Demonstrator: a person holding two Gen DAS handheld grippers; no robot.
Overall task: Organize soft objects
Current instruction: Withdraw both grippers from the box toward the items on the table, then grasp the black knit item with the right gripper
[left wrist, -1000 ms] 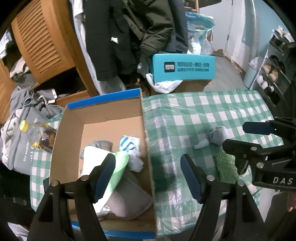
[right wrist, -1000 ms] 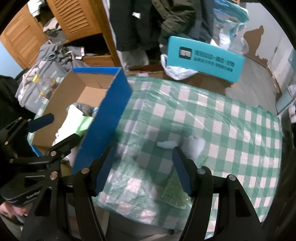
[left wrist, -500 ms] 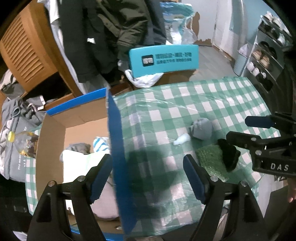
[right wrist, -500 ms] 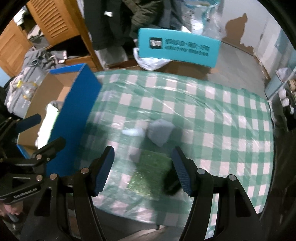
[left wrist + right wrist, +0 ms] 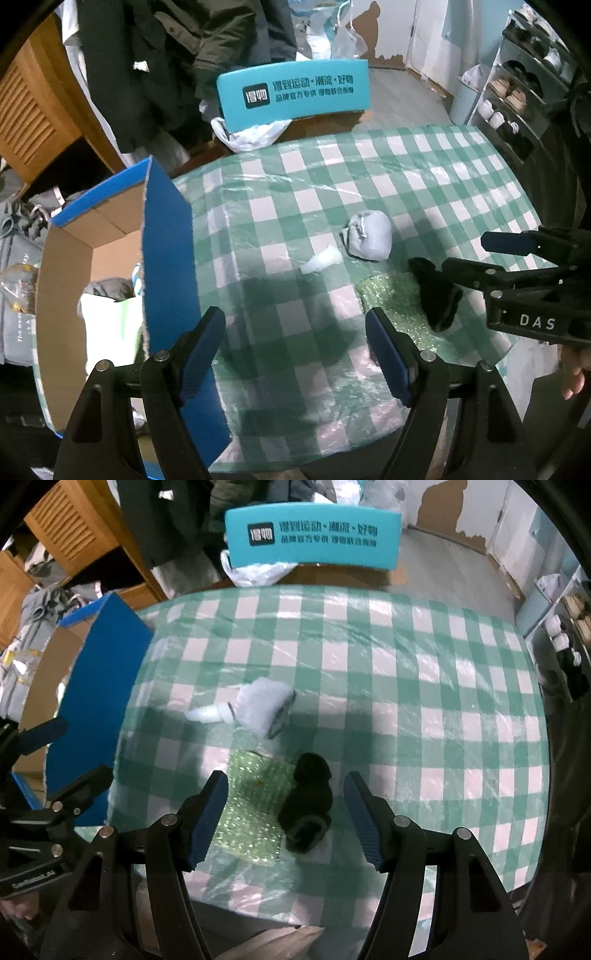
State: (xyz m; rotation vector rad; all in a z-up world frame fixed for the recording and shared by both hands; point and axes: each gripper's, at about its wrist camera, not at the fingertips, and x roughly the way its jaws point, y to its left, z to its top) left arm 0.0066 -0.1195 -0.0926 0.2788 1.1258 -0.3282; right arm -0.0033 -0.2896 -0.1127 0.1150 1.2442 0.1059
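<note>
A black rolled sock [image 5: 306, 808] lies on the green checked tablecloth [image 5: 424, 686], partly on a green bubble-wrap pad [image 5: 251, 812]. My right gripper [image 5: 284, 819] is open and empty, with the sock between its fingers. A grey sock bundle [image 5: 264, 705] and a small white piece [image 5: 203, 713] lie farther back. In the left wrist view I see the black sock [image 5: 437, 295], the grey bundle [image 5: 369, 236] and the pad [image 5: 395, 299]. My left gripper [image 5: 295, 354] is open and empty above the cloth, beside the blue cardboard box [image 5: 162, 258] holding soft items [image 5: 110, 306].
A teal box [image 5: 314, 535] stands behind the table. Hanging dark clothes [image 5: 177, 55] and wooden louvred doors [image 5: 26, 107] are at the back left. A shoe rack [image 5: 524, 85] stands at the right. The table's near edge [image 5: 258, 915] is close below my right gripper.
Both grippers moved right, away from the box. The black sock has come between my right gripper's fingers. The box now sits at the left edge of both views.
</note>
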